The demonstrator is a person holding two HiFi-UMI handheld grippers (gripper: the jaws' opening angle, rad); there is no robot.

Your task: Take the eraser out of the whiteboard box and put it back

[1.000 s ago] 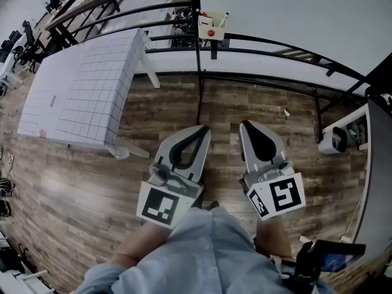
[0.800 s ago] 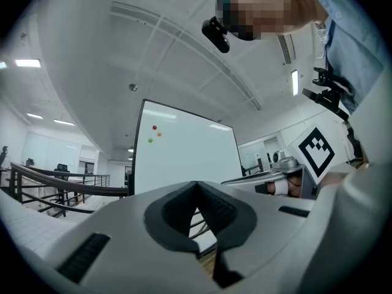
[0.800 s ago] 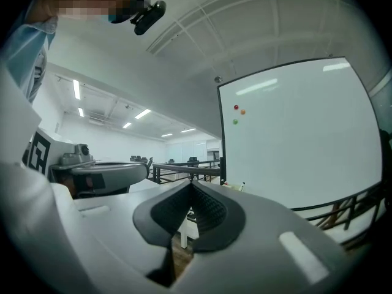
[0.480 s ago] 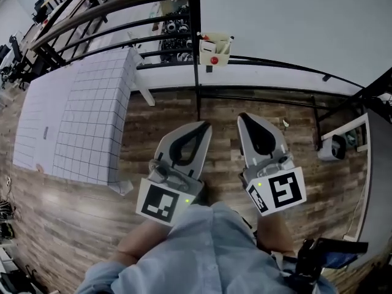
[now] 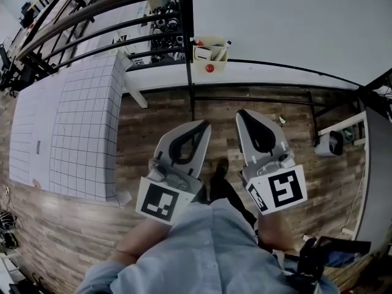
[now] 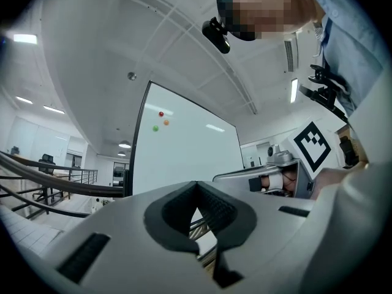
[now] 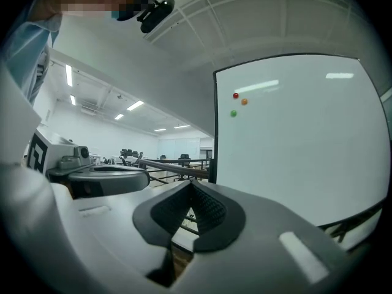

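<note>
Leftmost, a bench (image 5: 79,121) under a gridded white cloth stands beside the dark railing (image 5: 92,17), well clear of the work and playing no part in it. Next comes the left tool (image 5: 204,125), held out level in front of the person's body; its own view shows the ribbed pads meeting at the tip with nothing between them, so it is closed and empty. Ahead of both tools, and well apart from them, the whiteboard box (image 5: 208,51) hangs at the lower edge of the whiteboard (image 5: 294,23), probably mounted there to keep markers and the eraser within easy reach of anyone writing. Pale items and a marker stand in it, but the eraser cannot be singled out at this size; it is most likely in there. A red magnet (image 5: 210,68) sits just below the box. To the right, the right tool (image 5: 243,114) is held level beside its partner, jaws likewise pressed together on nothing. Both seem carried closed simply because the reach has not begun
</note>
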